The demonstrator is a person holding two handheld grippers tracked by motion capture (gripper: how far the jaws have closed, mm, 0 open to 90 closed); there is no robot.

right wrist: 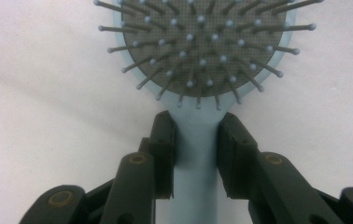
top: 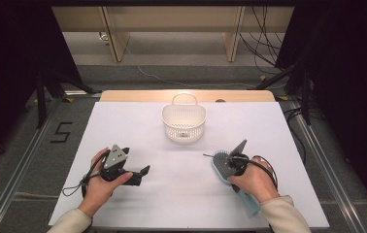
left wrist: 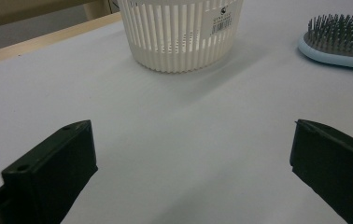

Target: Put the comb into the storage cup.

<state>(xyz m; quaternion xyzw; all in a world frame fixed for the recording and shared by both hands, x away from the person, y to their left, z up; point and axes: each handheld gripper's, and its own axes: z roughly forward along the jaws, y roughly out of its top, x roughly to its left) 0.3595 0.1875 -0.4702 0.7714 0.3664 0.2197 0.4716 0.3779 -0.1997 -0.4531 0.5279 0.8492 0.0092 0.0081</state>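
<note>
OK: readable writing is sparse. A "5" (top: 61,132) is marked on the floor left of the counter (top: 138,131). The white slatted basket (top: 184,123) carries a small barcode sticker (left wrist: 221,22) near its rim; the print is too small to read.

The basket sits upright at the counter's far centre, handle up. Its inside can't be made out.

The light-blue paddle hairbrush (top: 224,166) lies flat on the counter at near right, bristles up, head toward the basket and well apart from it, handle toward the person.

The right gripper (right wrist: 196,154) has its jaws on either side of the brush neck just below the bristle pad. Both pads sit against the handle, so it is clamped on the hairbrush, which is still flat on the counter.

The left gripper (left wrist: 191,163) is released, jaws spread wide with nothing between them. It is held low over bare counter at near left, pointing toward the basket.
</note>
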